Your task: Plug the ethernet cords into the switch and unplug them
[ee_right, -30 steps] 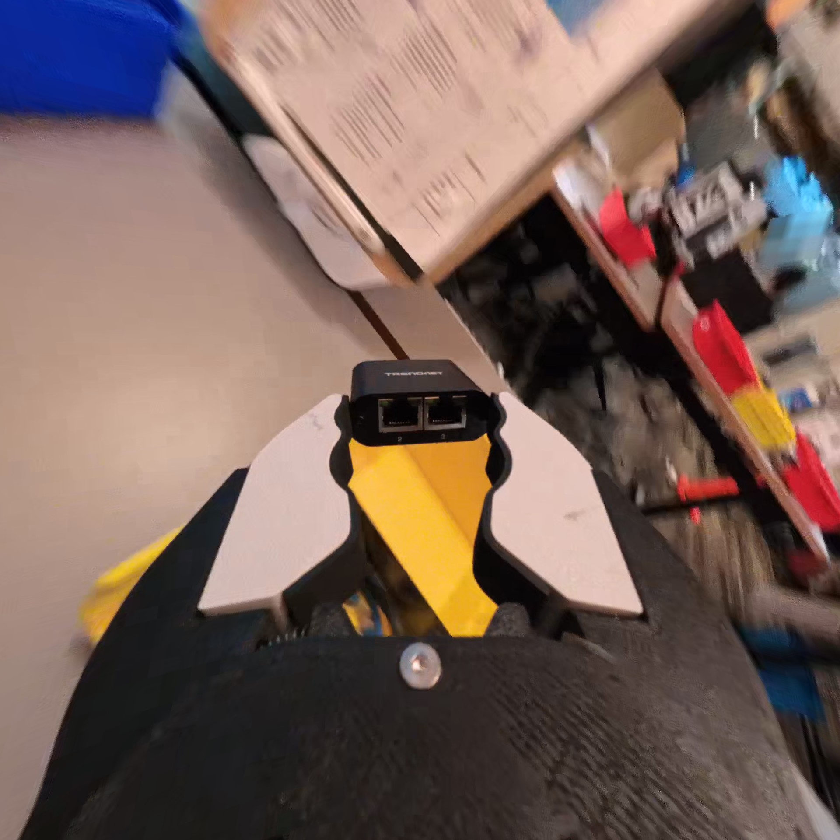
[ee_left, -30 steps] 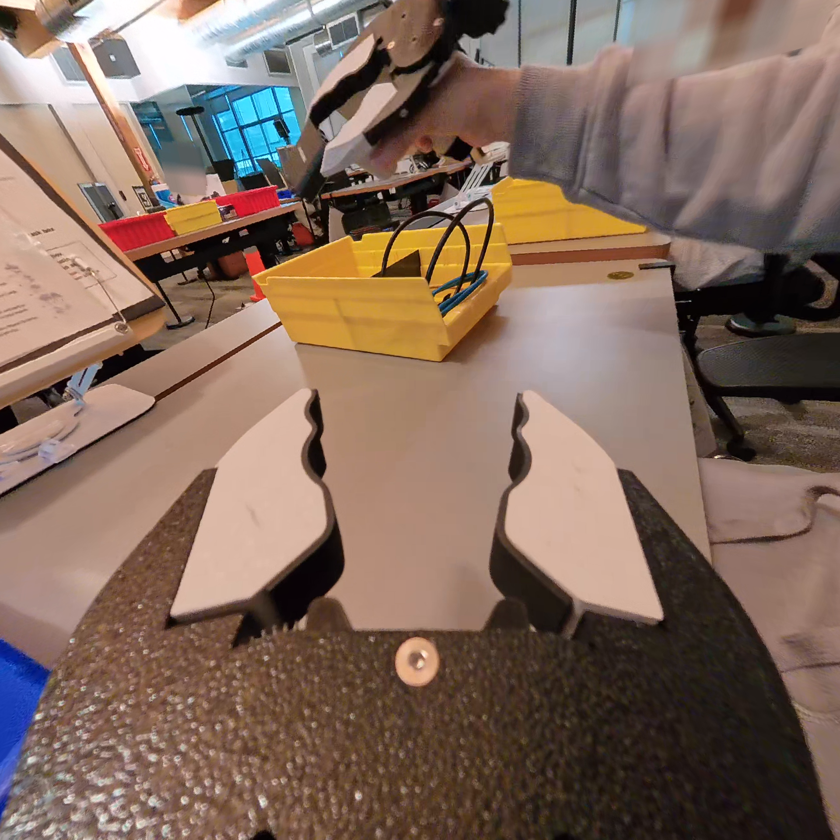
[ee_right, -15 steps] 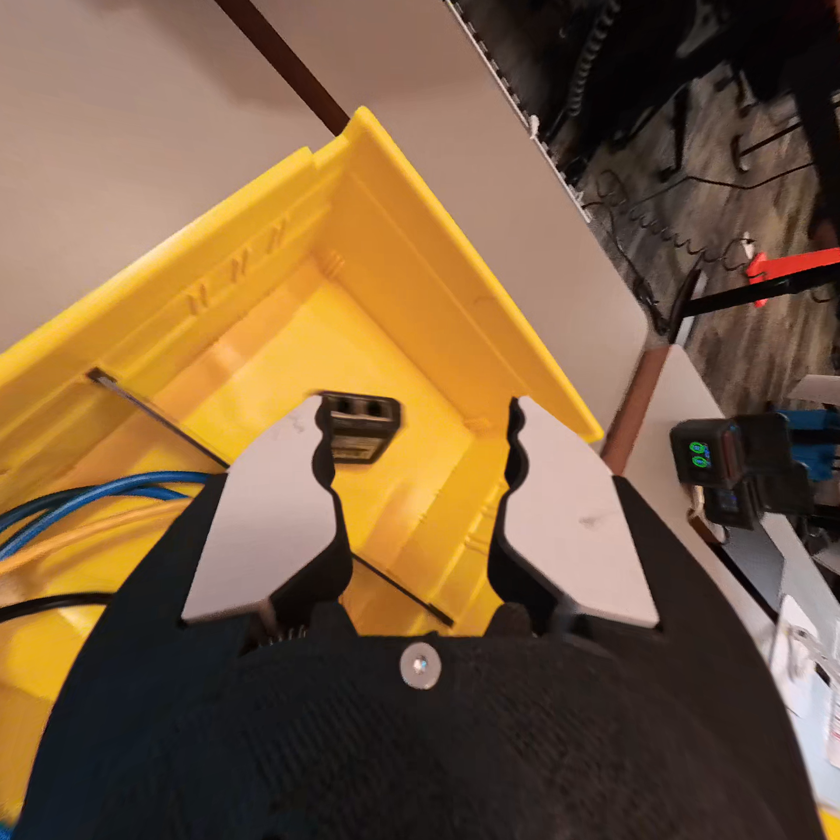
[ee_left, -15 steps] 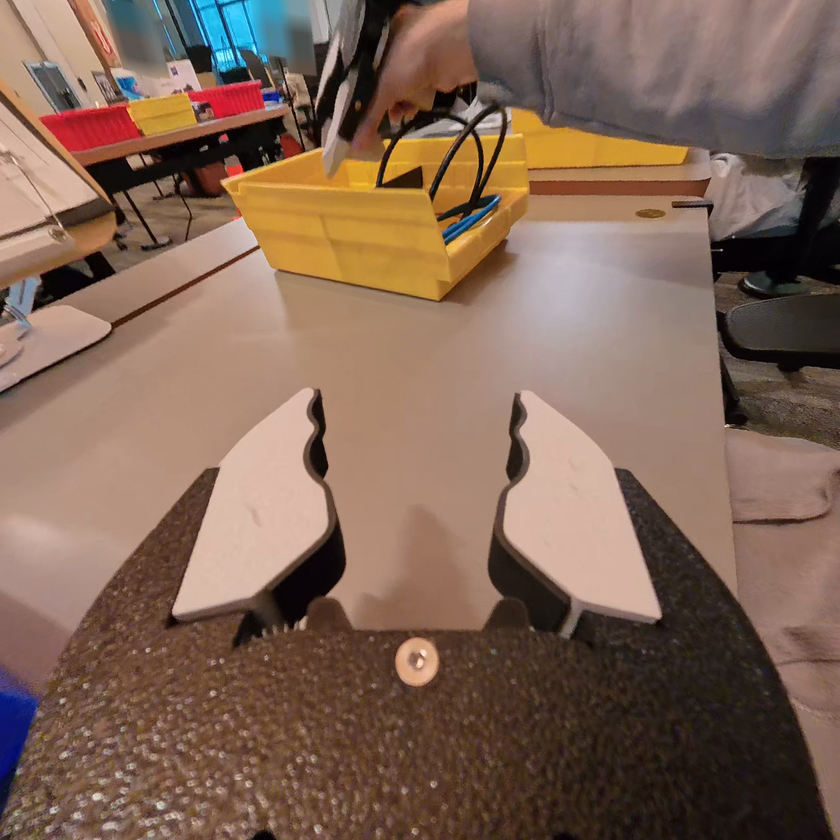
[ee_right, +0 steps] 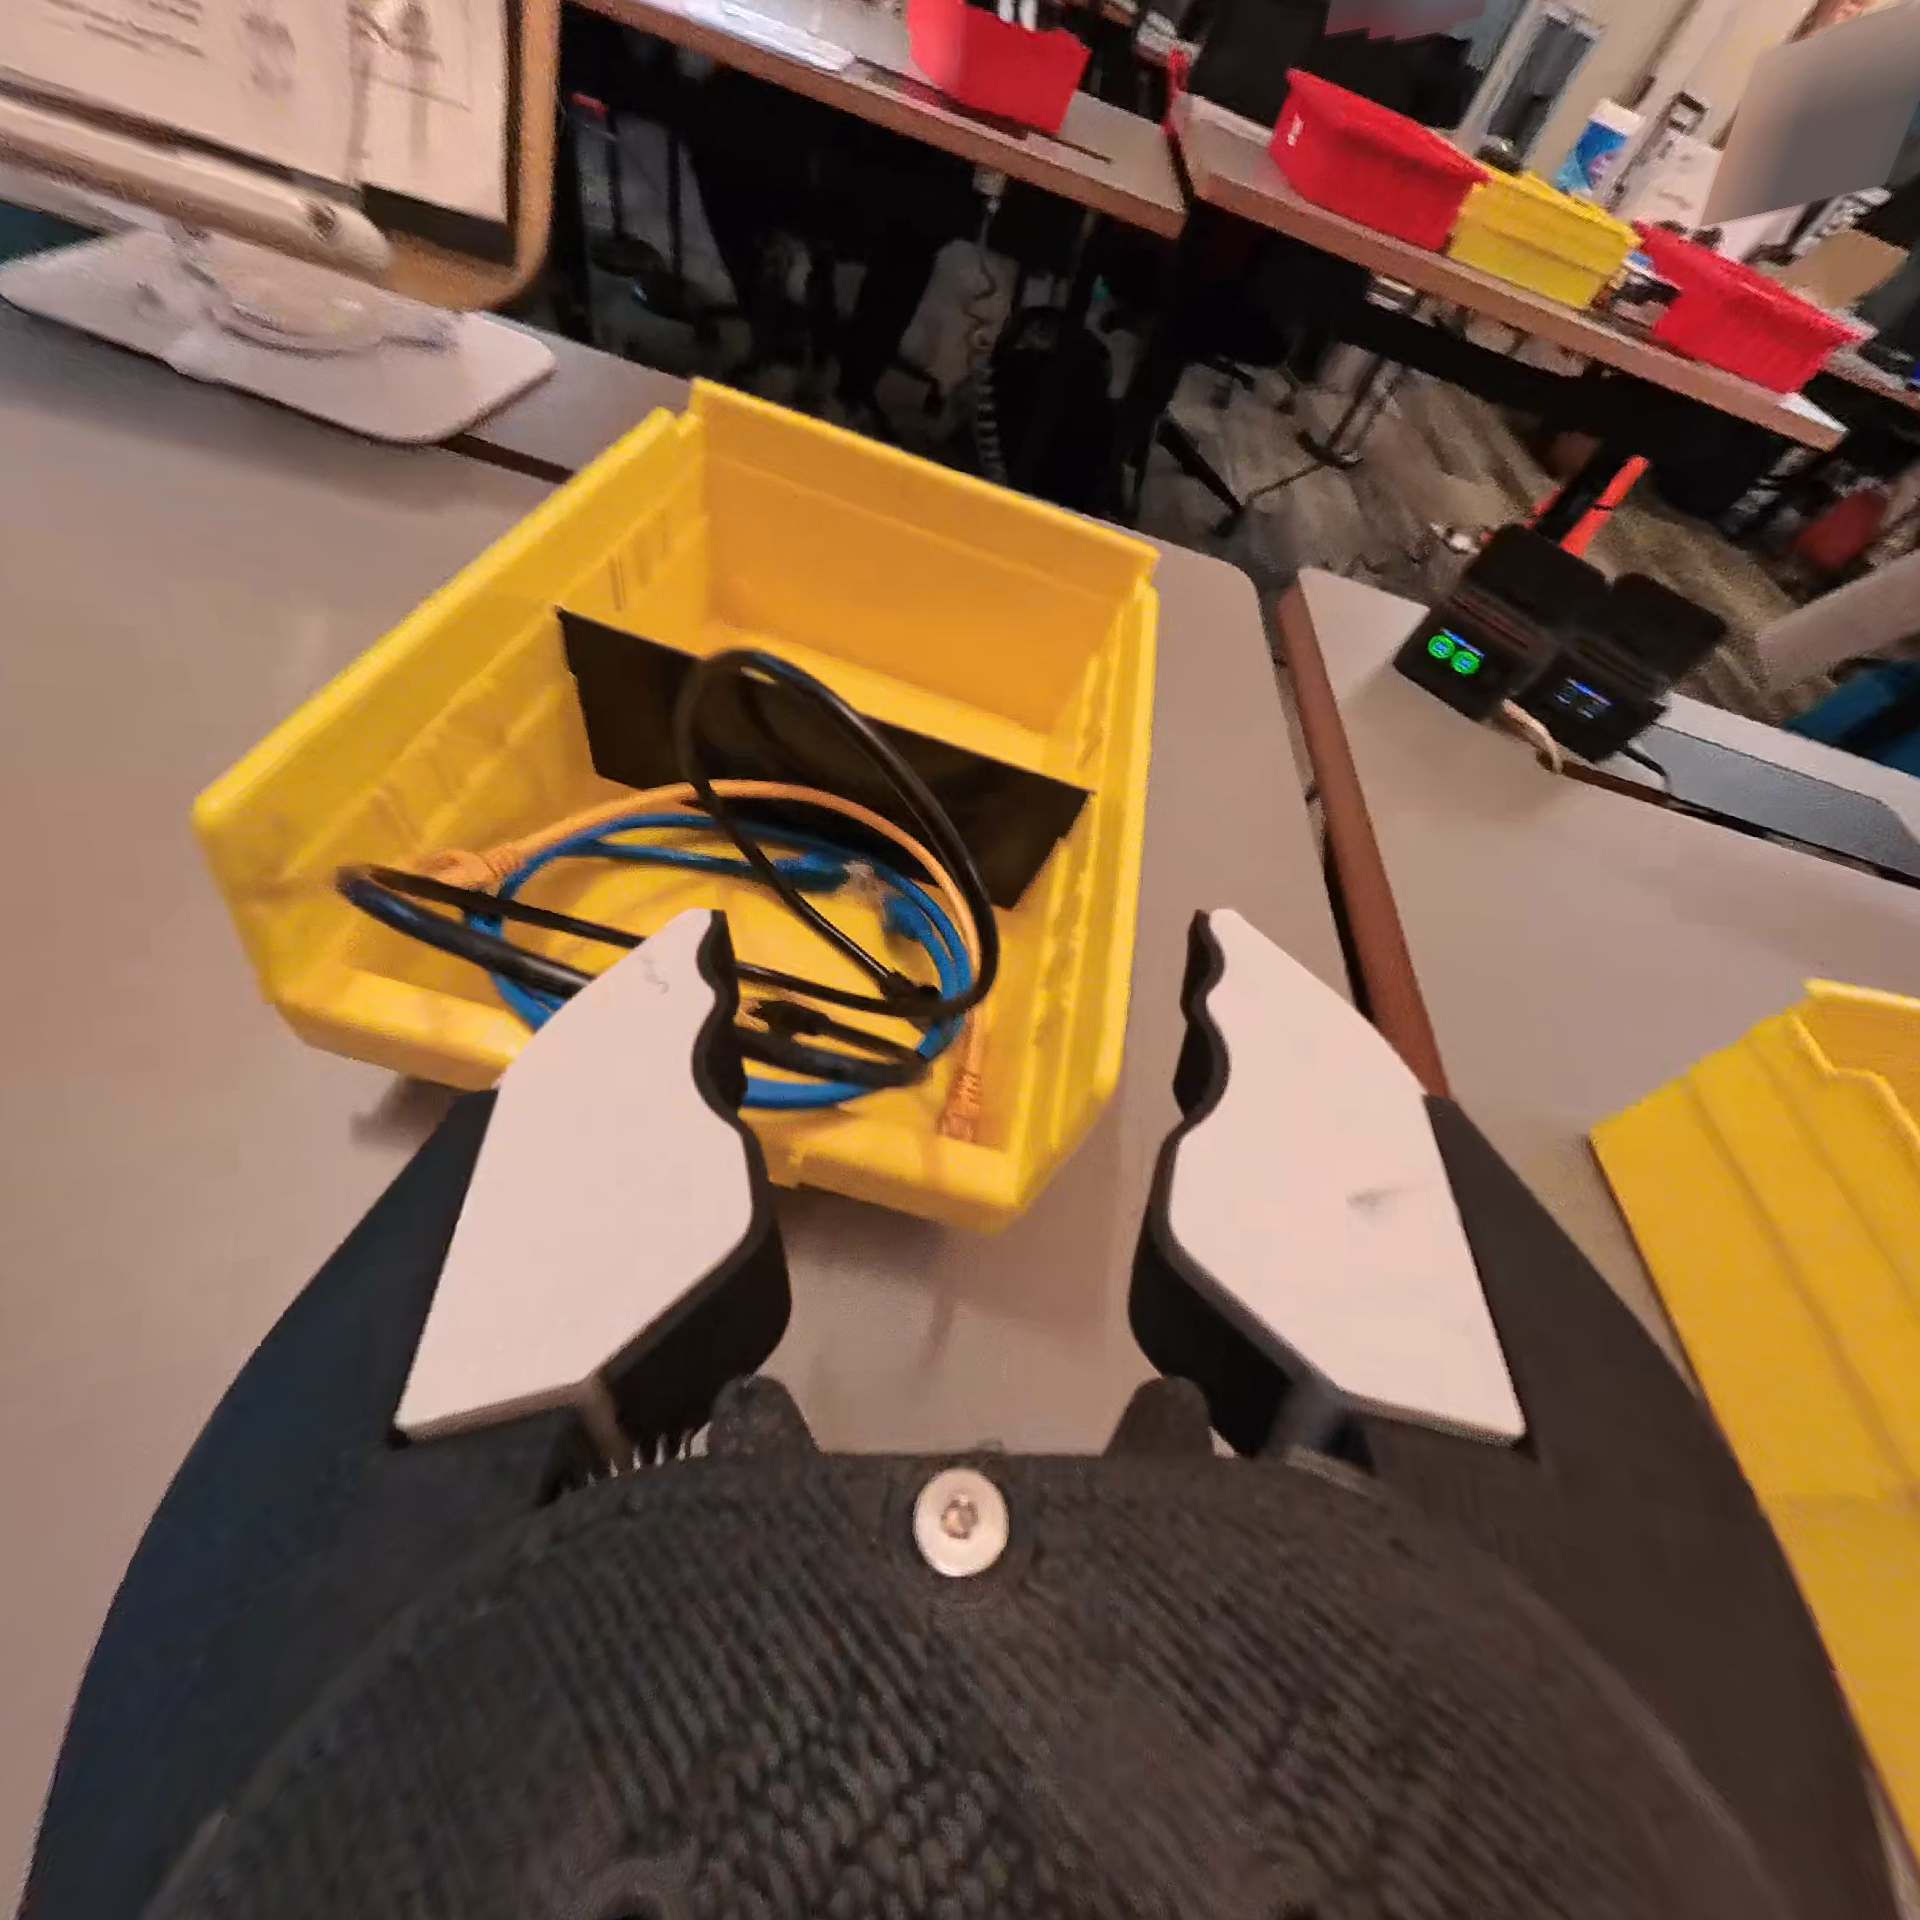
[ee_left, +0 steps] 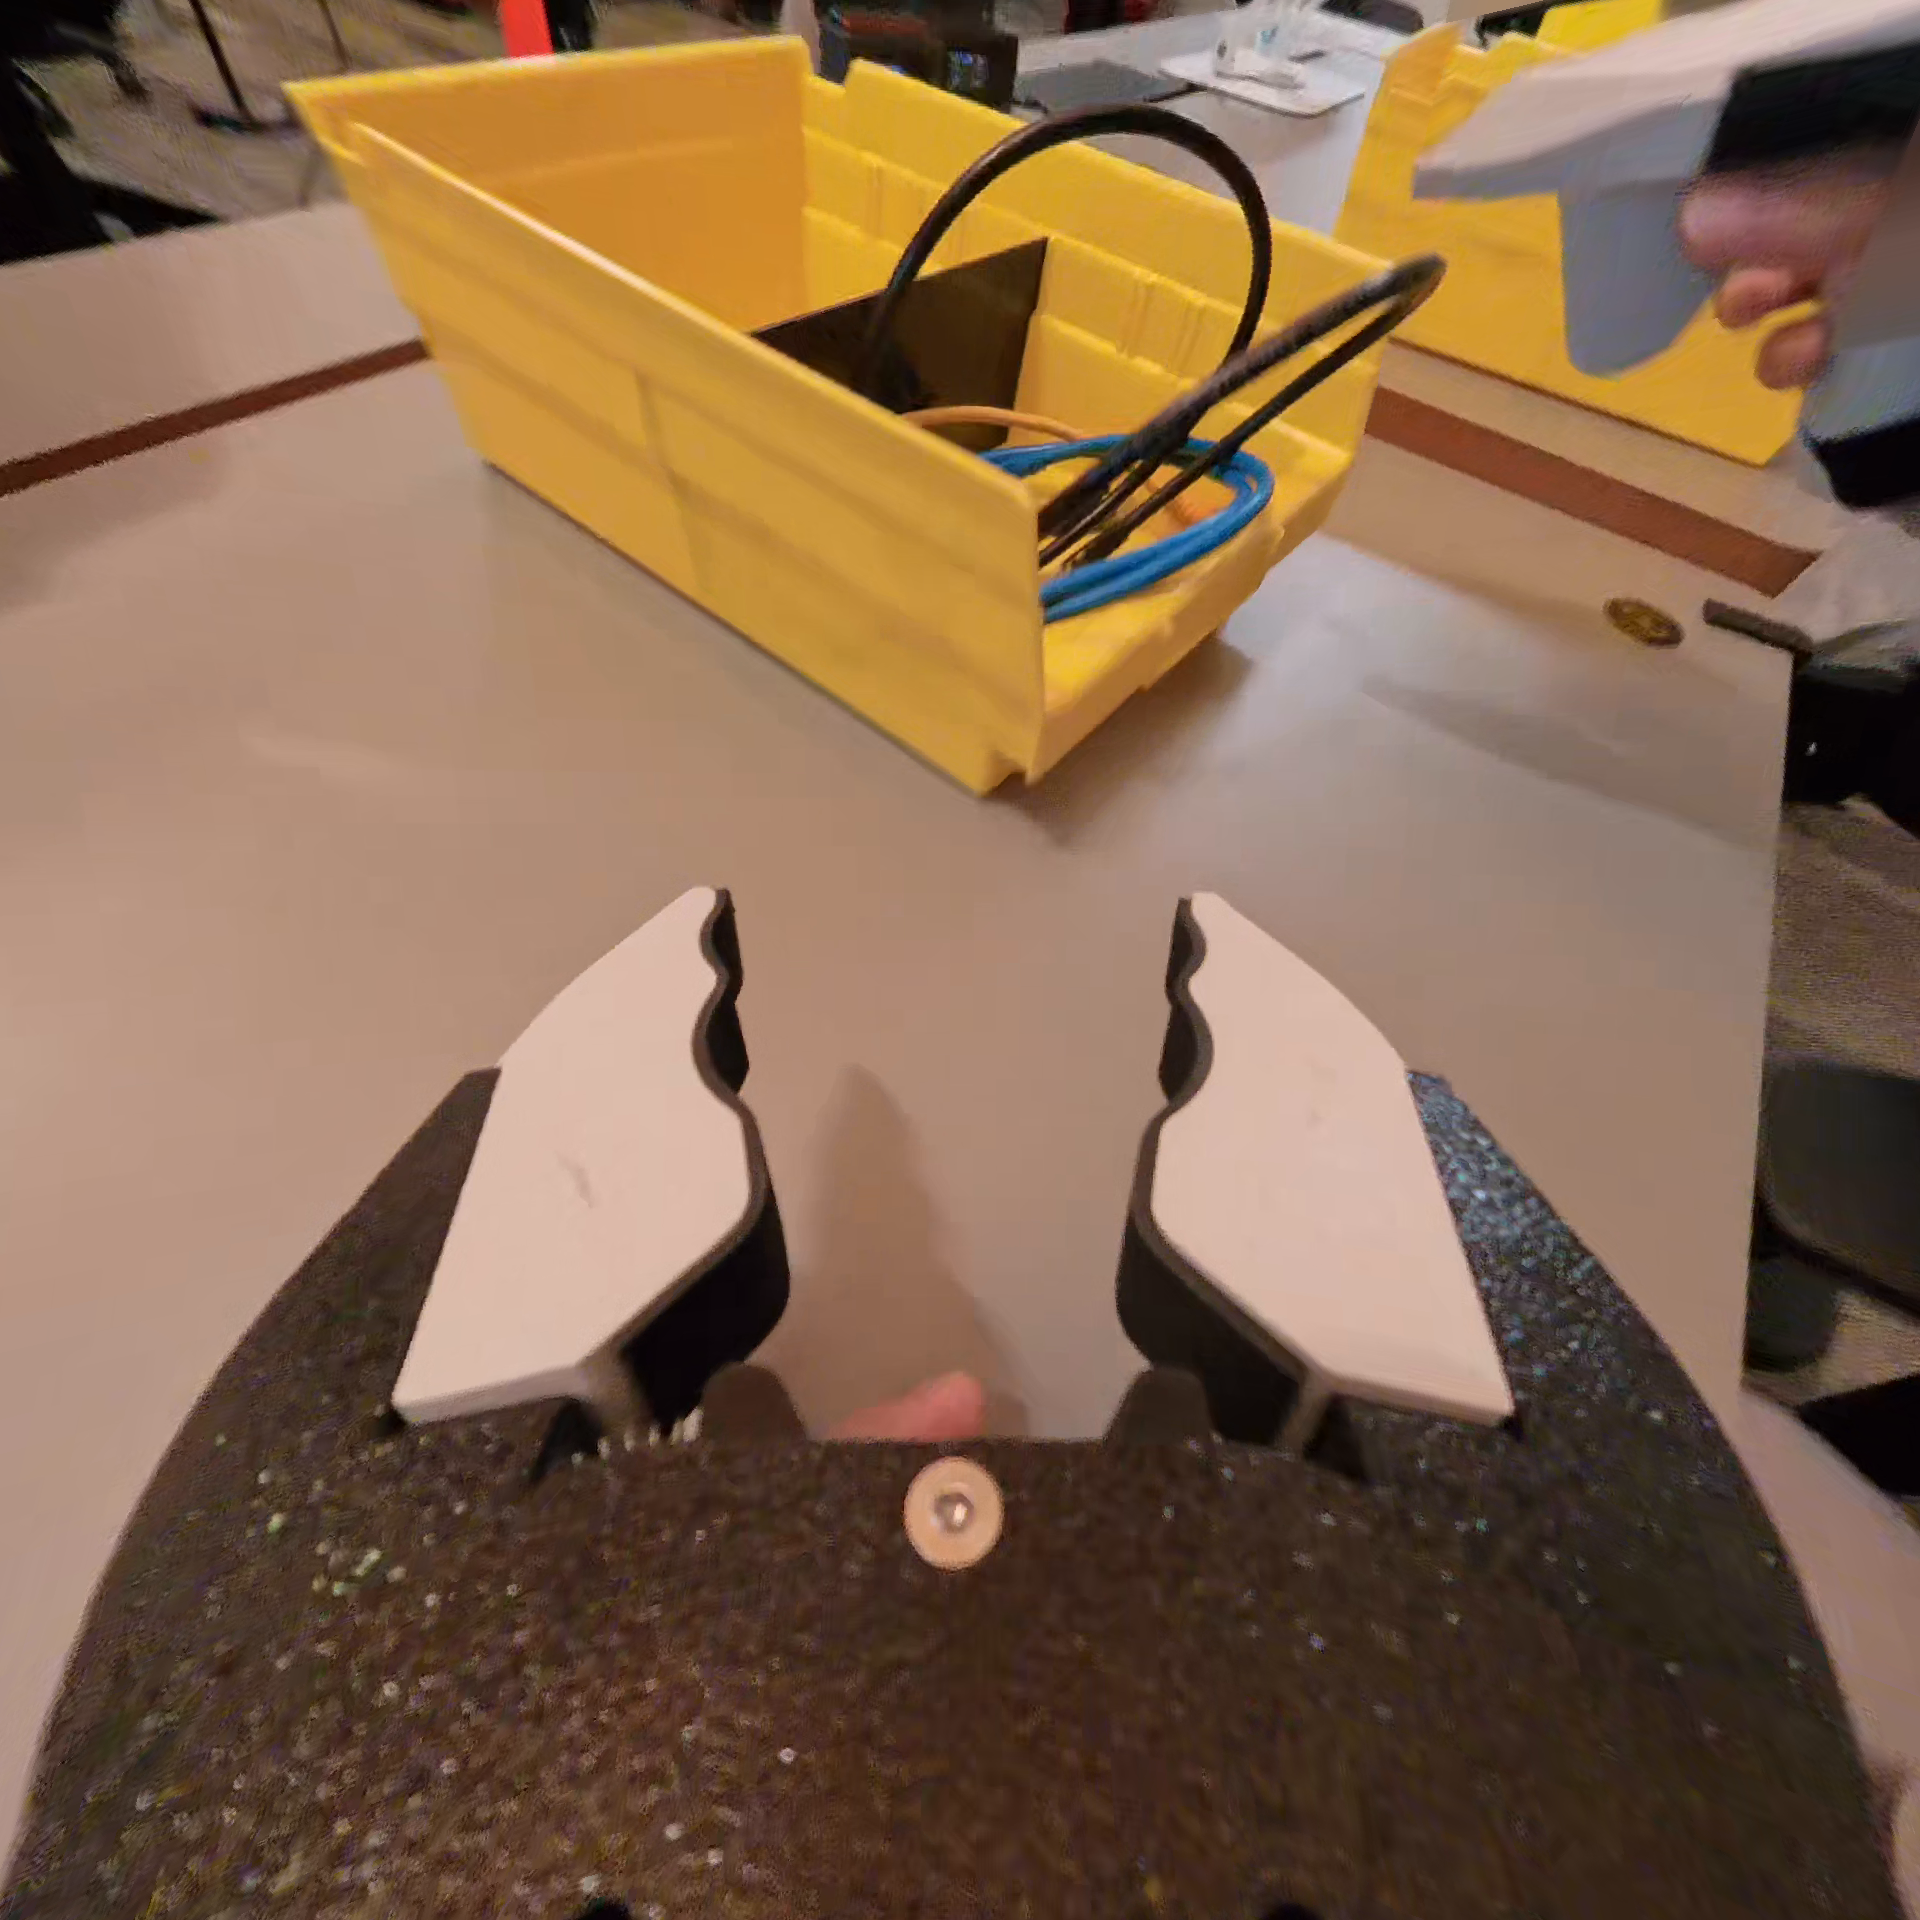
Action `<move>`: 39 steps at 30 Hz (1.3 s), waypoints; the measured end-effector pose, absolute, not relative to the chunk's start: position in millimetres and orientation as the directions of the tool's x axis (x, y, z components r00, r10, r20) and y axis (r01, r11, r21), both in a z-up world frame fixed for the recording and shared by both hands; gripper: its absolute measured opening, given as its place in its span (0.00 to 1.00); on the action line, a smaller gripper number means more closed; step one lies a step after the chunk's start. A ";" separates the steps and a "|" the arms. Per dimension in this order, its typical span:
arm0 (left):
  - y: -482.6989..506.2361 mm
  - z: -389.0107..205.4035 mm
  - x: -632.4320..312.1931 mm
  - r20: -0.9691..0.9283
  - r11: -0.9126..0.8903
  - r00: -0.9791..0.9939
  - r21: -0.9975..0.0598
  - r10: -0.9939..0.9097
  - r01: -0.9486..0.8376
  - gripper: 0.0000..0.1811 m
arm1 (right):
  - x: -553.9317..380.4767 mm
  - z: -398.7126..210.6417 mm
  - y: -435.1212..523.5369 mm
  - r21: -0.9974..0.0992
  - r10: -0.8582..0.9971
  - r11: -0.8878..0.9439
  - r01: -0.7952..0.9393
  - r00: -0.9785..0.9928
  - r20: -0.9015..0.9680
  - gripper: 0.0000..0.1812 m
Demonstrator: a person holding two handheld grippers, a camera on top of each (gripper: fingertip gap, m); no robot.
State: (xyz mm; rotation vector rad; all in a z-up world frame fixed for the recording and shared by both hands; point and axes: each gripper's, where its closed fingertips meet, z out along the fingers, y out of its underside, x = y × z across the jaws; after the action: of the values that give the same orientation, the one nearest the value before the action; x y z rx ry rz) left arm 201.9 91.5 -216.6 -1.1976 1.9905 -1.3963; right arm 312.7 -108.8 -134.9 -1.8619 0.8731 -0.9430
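Observation:
A yellow bin stands on the grey table, split by a black divider. Its near compartment holds coiled ethernet cords: a blue cord, an orange cord and a black cord. The switch is not visible in either view. My right gripper is open and empty, just short of the bin's near end. My left gripper is open and empty over bare table, short of the bin. The black cord and blue cord show there too.
A second yellow bin lies at the right. Black devices with green lights sit on the neighbouring table. A document stand is at the far left. The right gripper, held by a hand, shows blurred at the left wrist view's upper right.
My right gripper opened and let the switch go into the bin, then drew back toward the bin's near end. My left gripper moved closer to the bin, still open.

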 end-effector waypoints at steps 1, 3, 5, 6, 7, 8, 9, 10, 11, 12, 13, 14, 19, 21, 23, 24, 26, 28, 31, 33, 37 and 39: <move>79.7 -213.9 214.0 0.161 0.106 -0.538 -0.896 -0.828 -0.431 0.42 | 311.1 -137.8 -114.5 -0.883 -0.842 -0.414 -0.221 0.462 0.279 0.47; 62.9 -203.4 239.1 0.264 0.020 -0.496 -0.868 -0.827 -0.495 0.42 | 308.8 -137.1 -121.4 -0.878 -0.846 -0.421 -0.229 0.448 0.289 0.47; 54.9 -195.2 266.3 0.334 -0.038 -0.438 -0.829 -0.835 -0.558 0.41 | 308.4 -129.6 -119.2 -0.887 -0.836 -0.421 -0.190 0.460 0.299 0.46; 54.3 -193.6 280.5 0.340 -0.045 -0.404 -0.809 -0.849 -0.586 0.41 | 307.5 -126.6 -117.6 -0.890 -0.831 -0.420 -0.178 0.468 0.299 0.46; 53.9 -191.7 293.8 0.352 -0.062 -0.368 -0.789 -0.861 -0.611 0.42 | 306.6 -124.1 -114.9 -0.893 -0.823 -0.420 -0.162 0.482 0.300 0.46; 53.0 -189.4 305.5 0.360 -0.070 -0.346 -0.774 -0.867 -0.630 0.40 | 305.8 -122.9 -111.9 -0.896 -0.815 -0.418 -0.149 0.498 0.297 0.45; 53.0 -189.1 315.7 0.349 -0.060 -0.327 -0.759 -0.878 -0.648 0.37 | 305.7 -122.7 -109.5 -0.901 -0.812 -0.410 -0.145 0.509 0.287 0.45; 53.8 -190.1 325.3 0.333 -0.050 -0.303 -0.742 -0.893 -0.668 0.36 | 305.4 -123.2 -106.9 -0.904 -0.808 -0.402 -0.148 0.521 0.275 0.45; 55.1 -191.6 334.9 0.301 -0.029 -0.283 -0.730 -0.911 -0.682 0.35 | 305.1 -123.1 -104.1 -0.906 -0.803 -0.399 -0.144 0.531 0.269 0.44; 56.2 -193.8 344.1 0.255 0.001 -0.269 -0.723 -0.929 -0.691 0.35 | 304.9 -122.0 -101.7 -0.908 -0.800 -0.397 -0.135 0.537 0.269 0.44; 55.0 -197.0 352.1 0.224 0.031 -0.266 -0.709 -0.937 -0.705 0.34 | 304.8 -120.4 -99.5 -0.909 -0.797 -0.397 -0.128 0.539 0.272 0.44; 53.7 -202.5 359.0 0.204 0.055 -0.263 -0.683 -0.943 -0.729 0.34 | 304.6 -118.4 -97.4 -0.909 -0.794 -0.398 -0.121 0.541 0.276 0.45; 64.7 -231.4 378.8 0.128 0.093 -0.206 -0.588 -0.970 -0.803 0.15 | 294.4 -105.9 -83.6 -0.919 -0.768 -0.389 -0.067 0.574 0.283 0.45; 80.8 -230.9 377.9 0.065 0.112 -0.188 -0.603 -0.980 -0.790 0.07 | 290.0 -100.8 -81.5 -0.916 -0.759 -0.398 -0.045 0.578 0.301 0.45; 99.5 -230.2 366.2 0.029 0.147 -0.206 -0.604 -0.978 -0.784 0.03 | 286.1 -96.5 -81.7 -0.914 -0.751 -0.405 -0.023 0.579 0.318 0.45; 109.2 -230.4 355.9 0.013 0.182 -0.238 -0.606 -0.971 -0.775 0.03 | 284.5 -94.6 -81.6 -0.916 -0.748 -0.402 -0.016 0.582 0.318 0.45; 128.5 -230.4 326.7 0.036 0.192 -0.271 -0.614 -0.962 -0.766 0.02 | 281.1 -90.8 -80.6 -0.923 -0.745 -0.385 -0.008 0.593 0.305 0.44; 150.8 -230.3 286.8 0.052 0.209 -0.306 -0.622 -0.951 -0.754 0.02 | 276.6 -86.8 -75.8 -0.932 -0.736 -0.362 0.004 0.613 0.288 0.44; 196.1 -230.3 213.2 0.036 0.245 -0.338 -0.616 -0.941 -0.748 0.02 | 268.8 -82.1 -59.4 -0.938 -0.708 -0.344 0.026 0.649 0.278 0.43; 228.9 -230.0 159.6 0.050 0.235 -0.335 -0.615 -0.941 -0.752 0.02 | 262.0 -81.2 -41.0 -0.935 -0.678 -0.351 0.046 0.676 0.288 0.43; 297.6 -229.9 53.8 0.062 0.215 -0.313 -0.600 -0.948 -0.770 0.02 | 235.1 -95.0 23.5 -0.925 -0.546 -0.374 0.068 0.790 0.279 0.45; 328.9 -229.8 6.9 0.063 0.202 -0.297 -0.597 -0.953 -0.777 0.01 | 216.6 -105.4 67.4 -0.934 -0.466 -0.353 0.061 0.854 0.232 0.47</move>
State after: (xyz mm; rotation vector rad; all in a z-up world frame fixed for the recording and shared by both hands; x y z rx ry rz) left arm 6.9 328.9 -229.8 -1.6271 2.1630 -0.7741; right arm 216.6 67.4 -105.4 -1.8610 0.3036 -0.5613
